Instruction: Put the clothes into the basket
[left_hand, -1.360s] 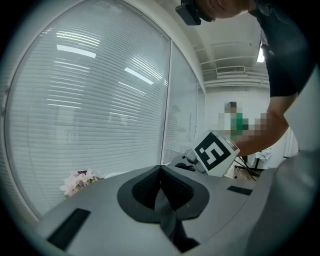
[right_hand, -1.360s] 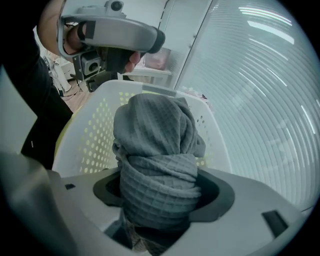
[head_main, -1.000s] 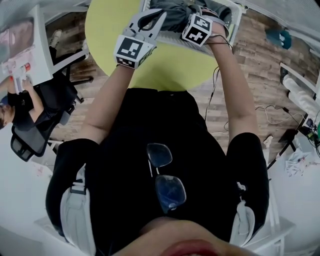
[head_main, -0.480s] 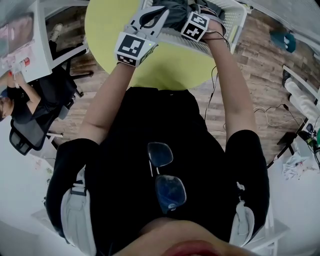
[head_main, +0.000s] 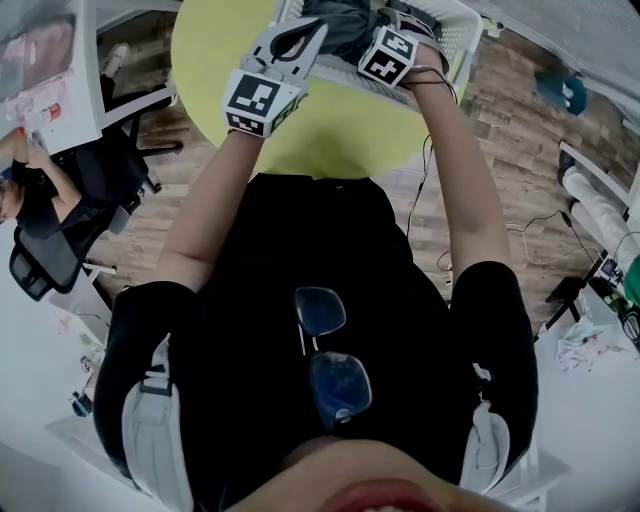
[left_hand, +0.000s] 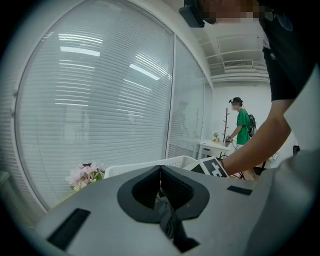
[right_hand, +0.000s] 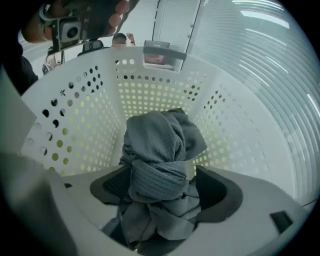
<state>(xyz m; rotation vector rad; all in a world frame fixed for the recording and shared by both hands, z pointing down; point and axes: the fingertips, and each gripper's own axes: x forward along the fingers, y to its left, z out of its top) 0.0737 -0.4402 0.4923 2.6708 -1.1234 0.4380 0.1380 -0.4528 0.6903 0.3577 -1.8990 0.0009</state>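
Yellow table (head_main: 340, 135), upper frame: garment (right_hand: 160, 145) in basket (right_hand: 80, 125).
My right gripper (right_hand: 165, 190) jaws just widening round it; left gripper (left_hand: 161, 186) pinches cloth (left_hand: 169, 222).

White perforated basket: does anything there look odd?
The crumpled grey cloth is bunched inside the white perforated basket, but a grey strip, perhaps its end, is pinched in the shut left tool short of the rim.

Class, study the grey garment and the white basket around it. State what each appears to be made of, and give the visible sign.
Grey garment: soft woven or knit fabric, matte; it shows a fine waffle-like texture, limp folds and a knot.
White basket: probably moulded plastic, smooth and slightly glossy; its rigid curved wall has regular rows of round holes.
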